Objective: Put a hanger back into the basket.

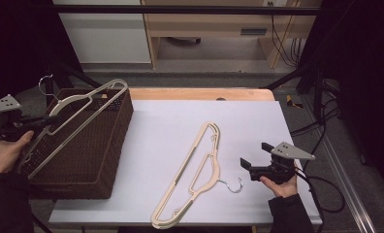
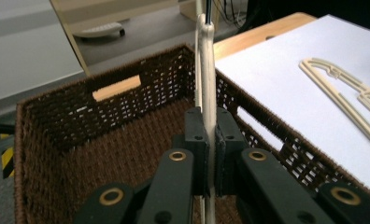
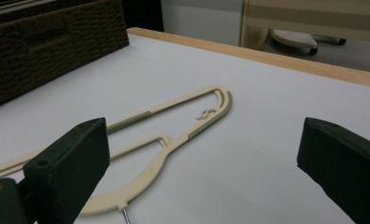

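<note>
Two black hand-held grippers, dark long sleeves on both arms.
Left hand-held gripper [image 1: 40,120] and right hand-held gripper [image 1: 250,164]: grey three-cornered top plates with small holes, black linkage arms with brass-ringed pivots, blocky black pads, black cable trailing from the right one.

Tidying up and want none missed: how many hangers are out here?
2. One hanger is clamped in the left gripper over the brown basket. The other hanger lies flat on the white table, beside the open right gripper. More may be hidden inside the basket.
</note>
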